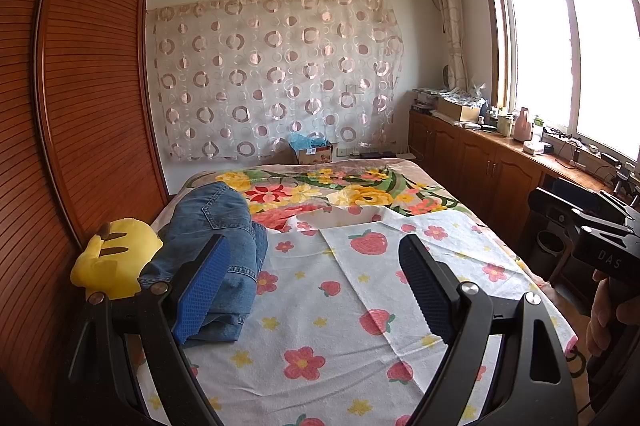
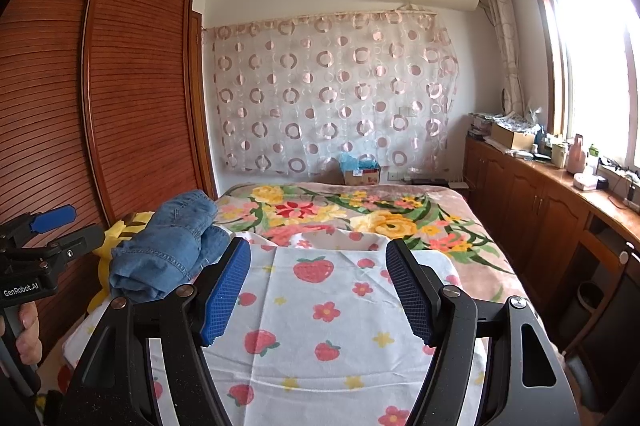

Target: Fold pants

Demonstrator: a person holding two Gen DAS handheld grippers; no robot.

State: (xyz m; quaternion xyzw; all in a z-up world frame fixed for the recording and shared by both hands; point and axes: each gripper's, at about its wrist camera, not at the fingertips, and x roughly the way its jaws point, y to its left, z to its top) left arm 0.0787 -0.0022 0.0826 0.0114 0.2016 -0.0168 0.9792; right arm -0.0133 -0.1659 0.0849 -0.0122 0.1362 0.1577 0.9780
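Observation:
A pair of blue denim pants (image 1: 212, 250) lies in a folded, bunched stack at the left side of the bed, on the white strawberry-print sheet (image 1: 340, 306). It also shows in the right wrist view (image 2: 168, 246). My left gripper (image 1: 316, 290) is open and empty, held above the sheet with its left finger in front of the pants' near end. My right gripper (image 2: 316, 290) is open and empty above the sheet, to the right of the pants. The left gripper also shows at the left edge of the right wrist view (image 2: 68, 222).
A yellow plush toy (image 1: 116, 258) lies beside the pants against the wooden wardrobe (image 1: 80, 86). A floral blanket (image 1: 340, 190) covers the far half of the bed. Low wooden cabinets (image 1: 480, 162) with clutter run under the window at the right. A small box (image 1: 314, 152) stands behind the bed.

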